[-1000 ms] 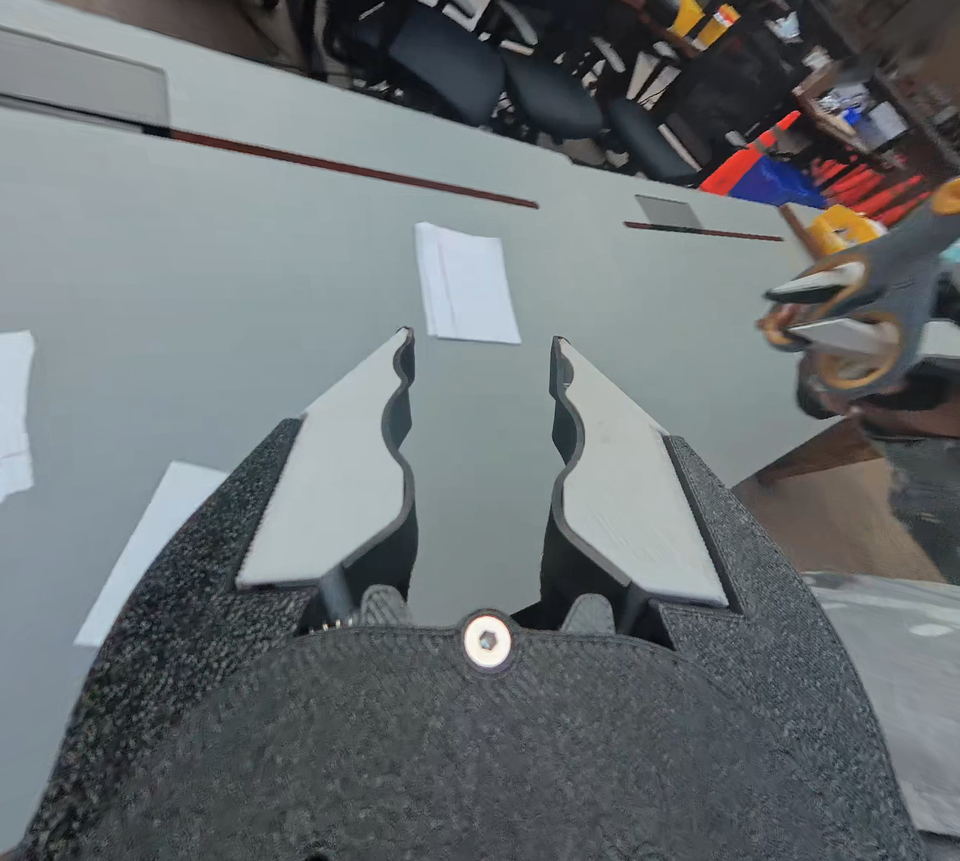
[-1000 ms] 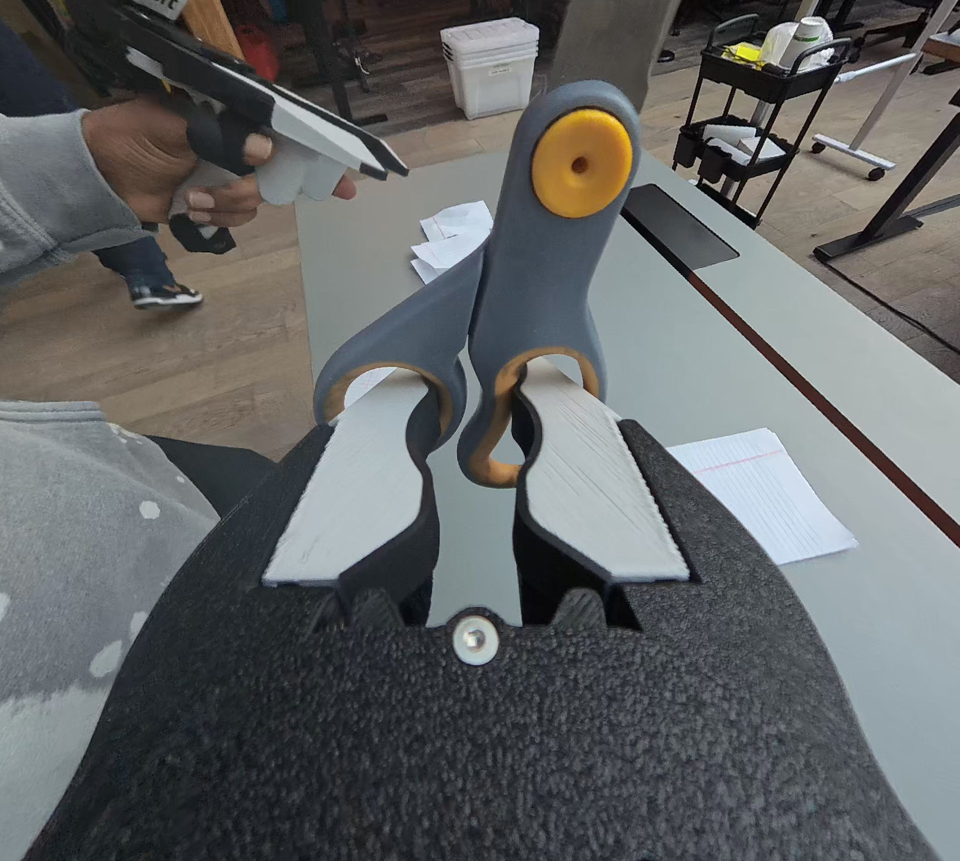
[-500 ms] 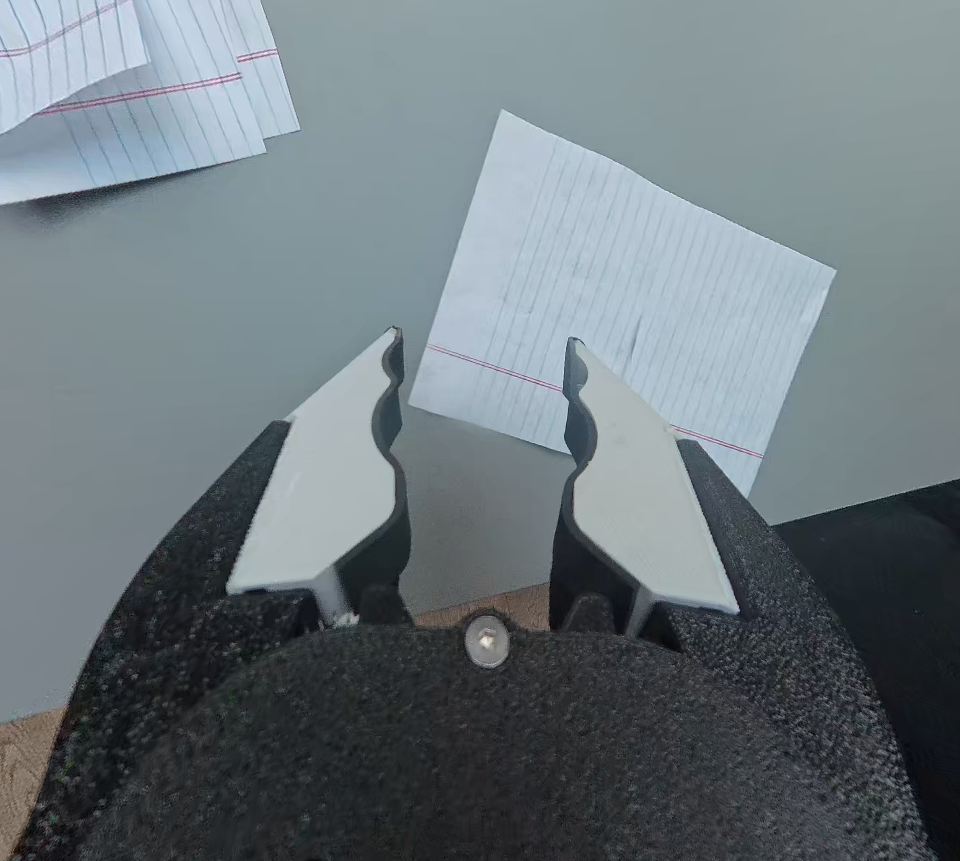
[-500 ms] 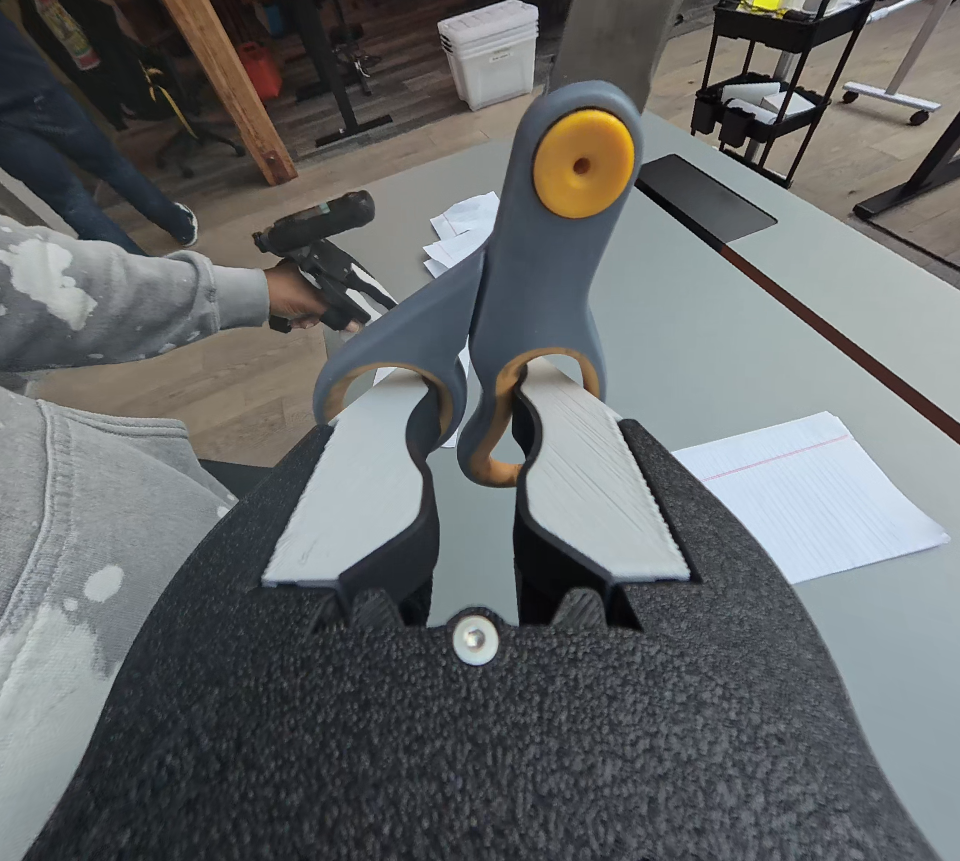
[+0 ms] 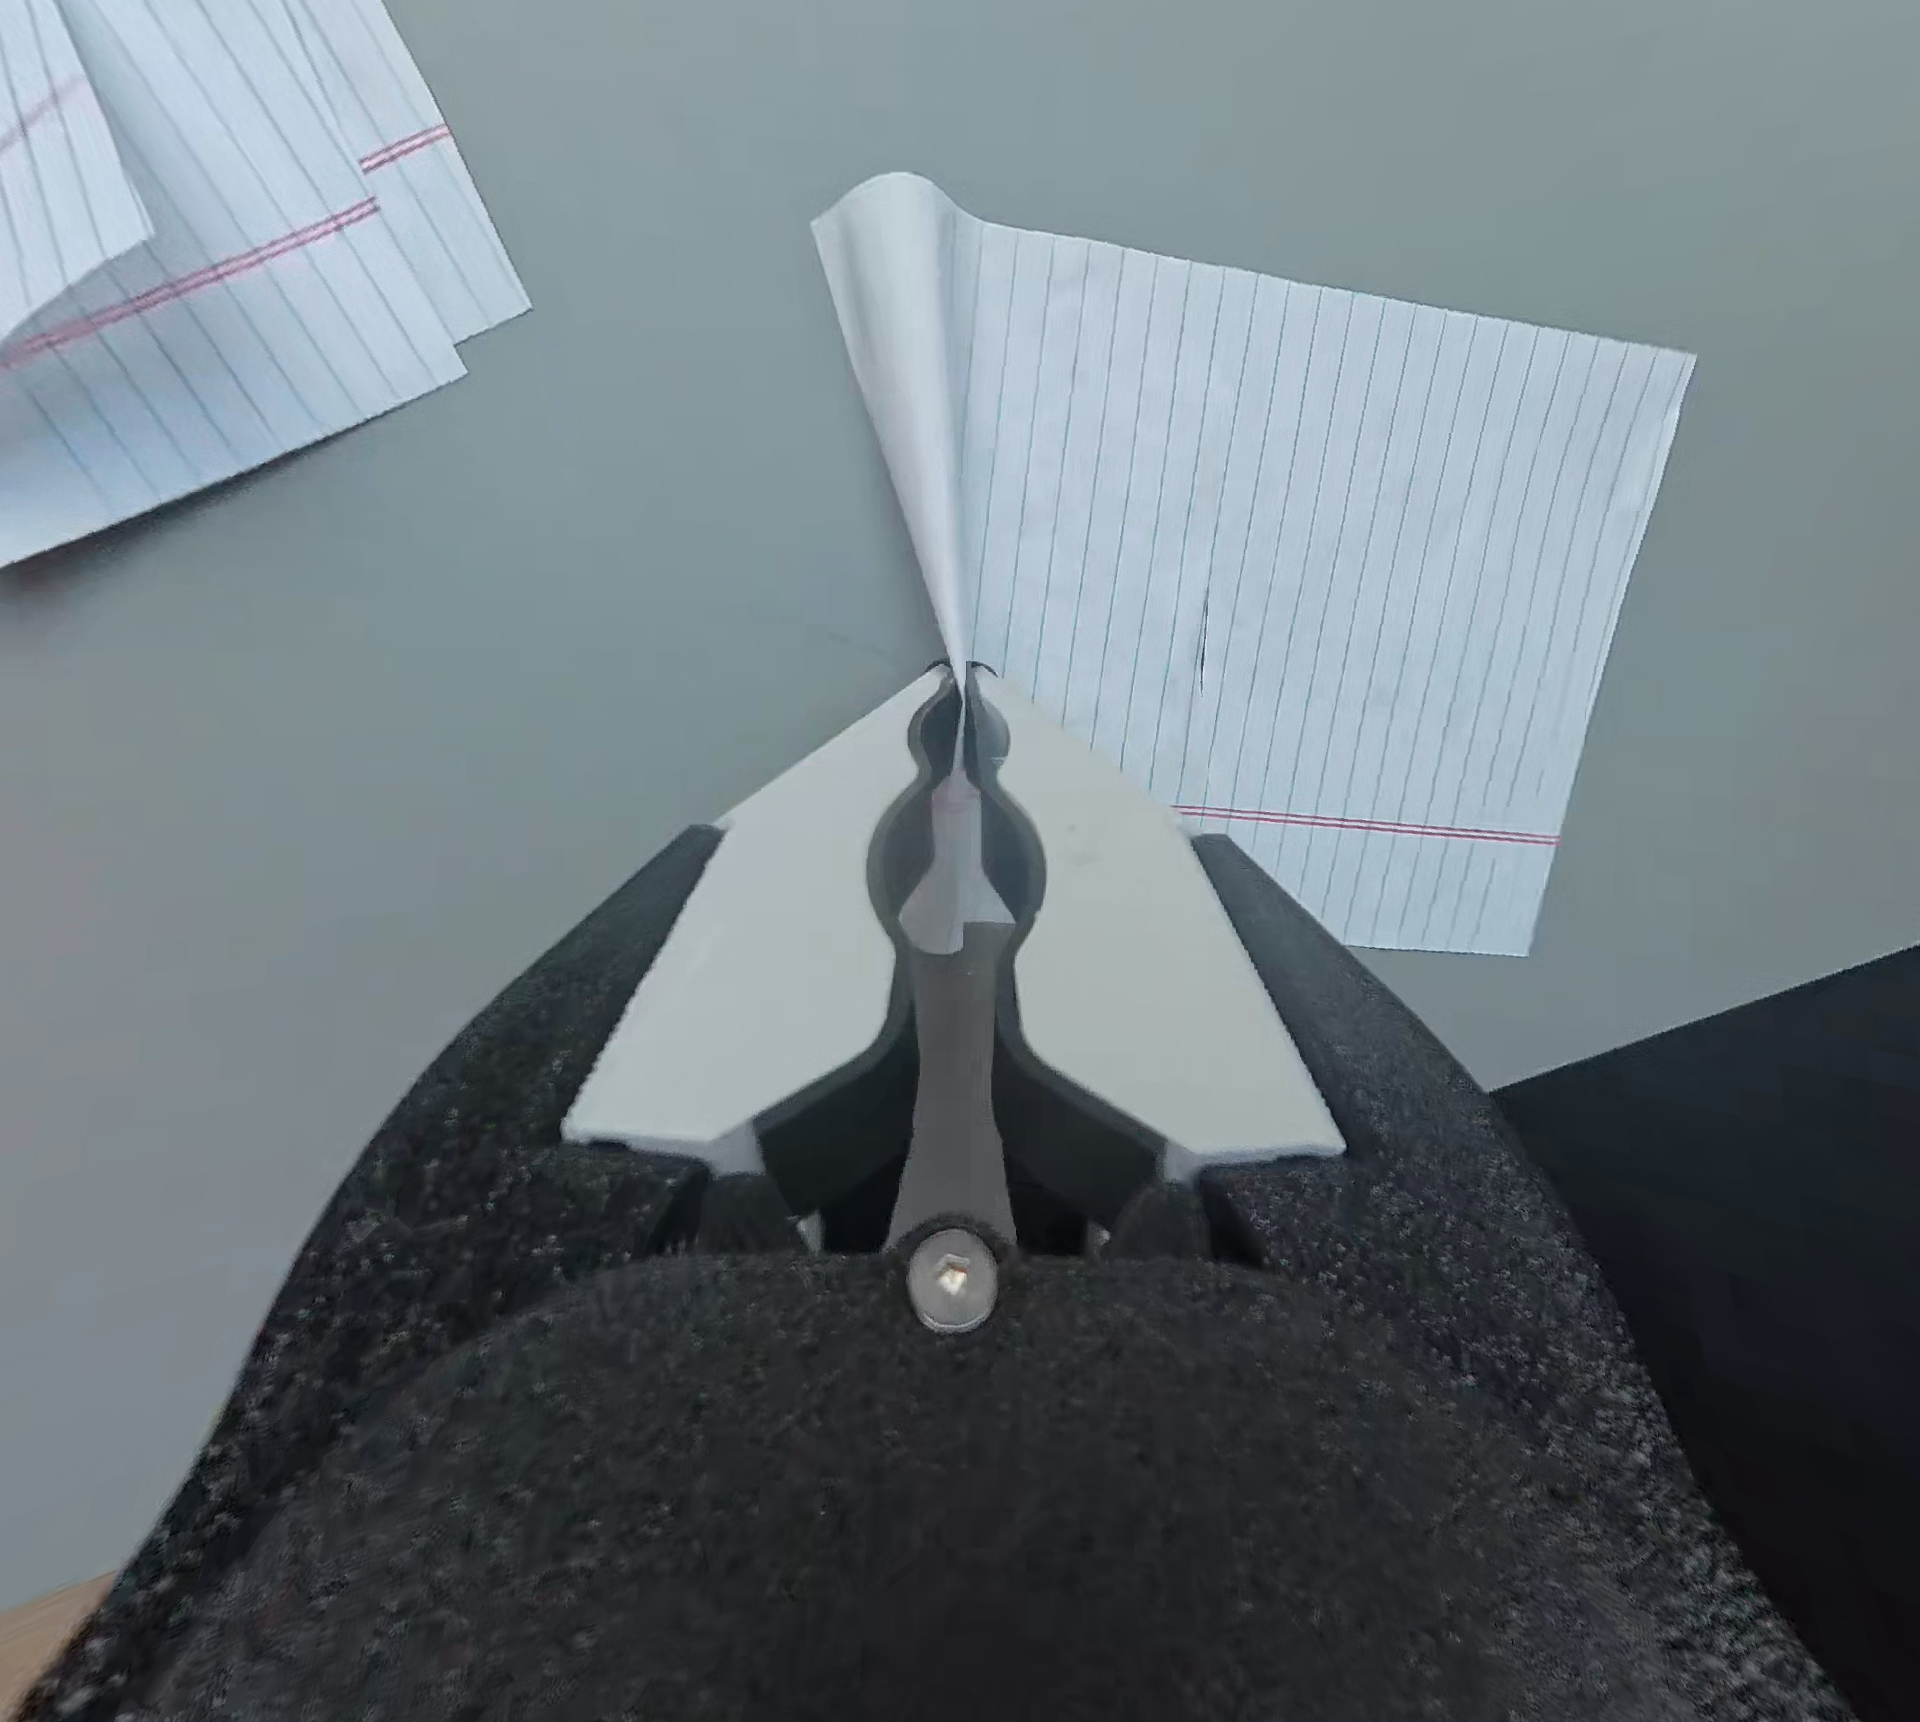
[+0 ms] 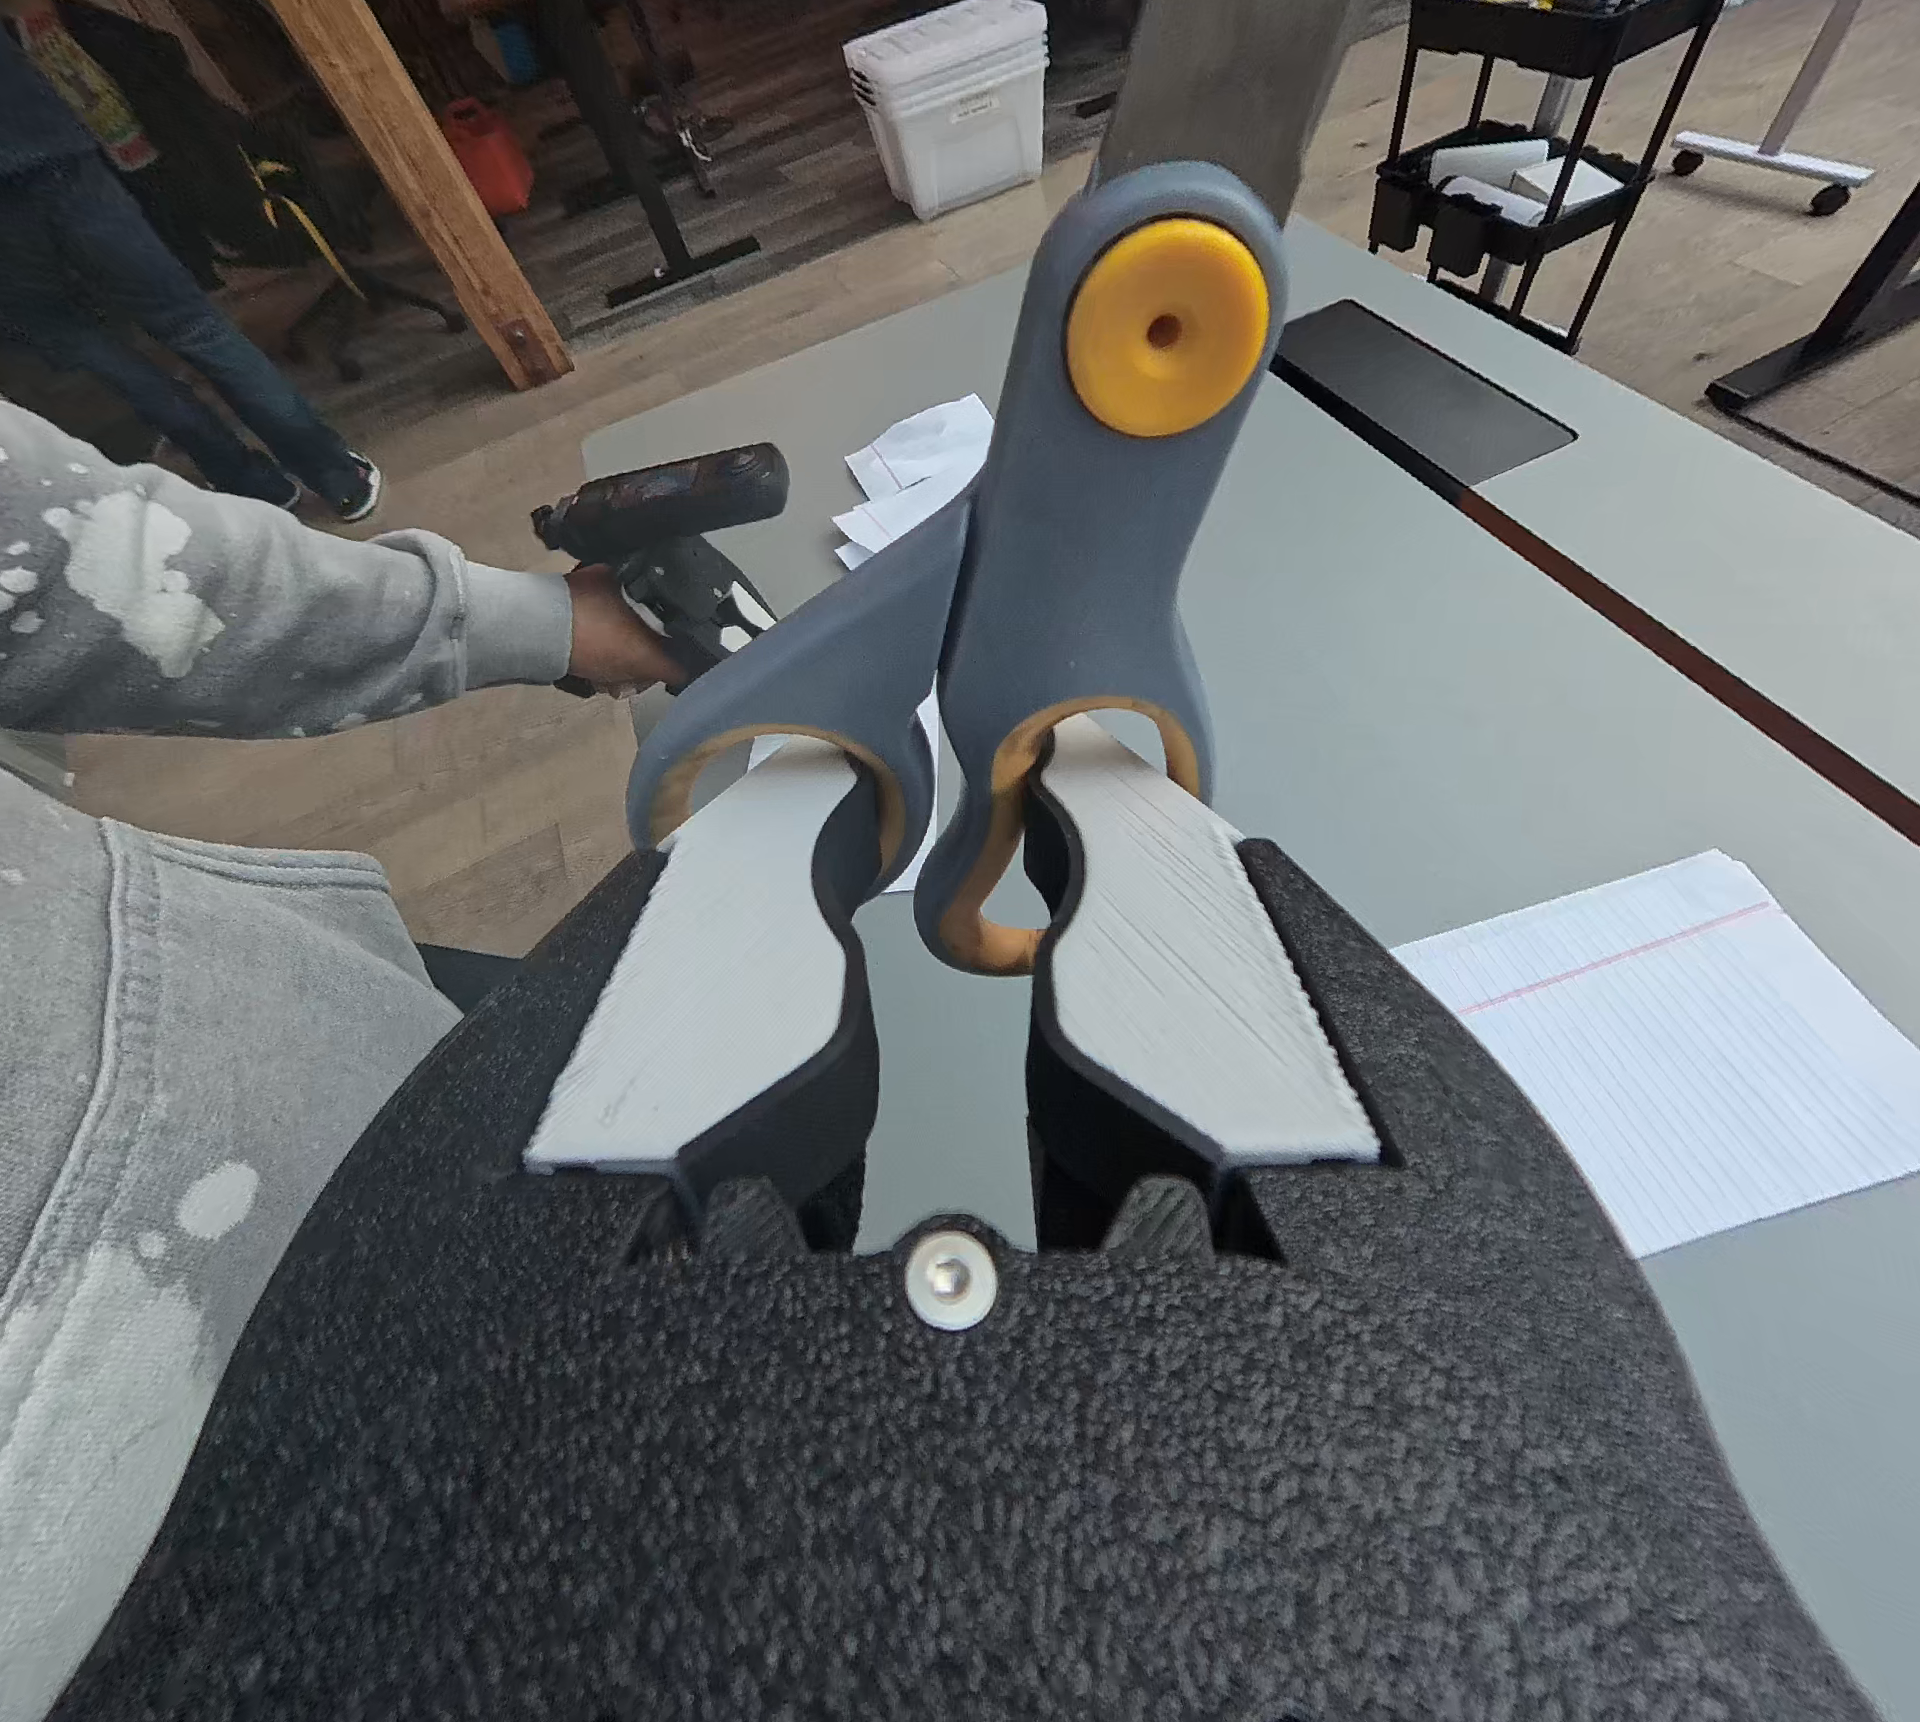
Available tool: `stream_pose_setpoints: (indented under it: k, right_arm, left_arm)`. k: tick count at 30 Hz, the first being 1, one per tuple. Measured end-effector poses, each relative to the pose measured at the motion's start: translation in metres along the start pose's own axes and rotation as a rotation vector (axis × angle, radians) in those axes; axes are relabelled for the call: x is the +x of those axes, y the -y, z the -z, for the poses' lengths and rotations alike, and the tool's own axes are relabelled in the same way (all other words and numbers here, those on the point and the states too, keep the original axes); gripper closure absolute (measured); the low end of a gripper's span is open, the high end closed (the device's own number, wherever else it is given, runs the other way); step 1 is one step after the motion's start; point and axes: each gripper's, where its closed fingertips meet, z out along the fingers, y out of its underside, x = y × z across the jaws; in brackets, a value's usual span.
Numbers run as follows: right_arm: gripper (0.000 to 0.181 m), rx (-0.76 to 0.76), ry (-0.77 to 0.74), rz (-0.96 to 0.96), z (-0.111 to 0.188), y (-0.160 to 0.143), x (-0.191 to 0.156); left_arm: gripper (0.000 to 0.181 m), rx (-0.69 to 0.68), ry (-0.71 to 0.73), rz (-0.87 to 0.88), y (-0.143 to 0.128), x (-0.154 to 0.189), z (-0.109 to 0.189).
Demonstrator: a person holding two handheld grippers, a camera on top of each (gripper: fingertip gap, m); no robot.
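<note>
Left tongs [image 5: 958, 680] pinching lined sheet [image 5: 1299, 592]; right tongs [image 6: 956, 799] through scissors [image 6: 1049, 571] loops.

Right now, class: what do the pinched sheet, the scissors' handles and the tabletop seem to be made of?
Sheet: thin lined paper, matte; it creases where the left tool pinches it.
Handles: likely moulded plastic, matte grey, orange-lined loops.
Tabletop: smooth grey, perhaps laminate; unclear.

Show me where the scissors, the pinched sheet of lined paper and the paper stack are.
scissors [image 6: 1091, 550]: right wrist view, on the grey handle body.
pinched sheet of lined paper [image 5: 1299, 550]: left wrist view, on its flat middle.
paper stack [image 5: 208, 238]: left wrist view, on a lined sheet.
</note>
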Motion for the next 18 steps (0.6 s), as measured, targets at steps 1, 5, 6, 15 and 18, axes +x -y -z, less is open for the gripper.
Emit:
stream_pose_setpoints:
  k: [1,5,6,15,18]
  right_arm:
    - [0.161,0.009,0.004,-0.003,0.001,0.001,-0.001]
    - [0.161,0.047,0.065,-0.010,0.004,0.006,-0.012]
    - [0.161,0.057,0.104,-0.013,0.006,0.008,-0.019]
    - [0.160,0.194,0.395,-0.063,0.007,0.036,-0.085]
    - [0.159,0.241,0.453,-0.050,0.010,0.053,-0.094]
  left_arm:
    - [0.181,-0.032,-0.050,0.064,0.000,0.002,0.001]
    - [0.181,0.075,-0.303,0.355,0.042,0.024,0.027]
    - [0.181,0.138,-0.374,0.397,0.062,0.033,0.042]
    - [0.181,0.467,-0.821,0.158,0.238,0.151,0.229]
    - [0.181,0.477,-0.909,-0.028,0.281,0.197,0.294]
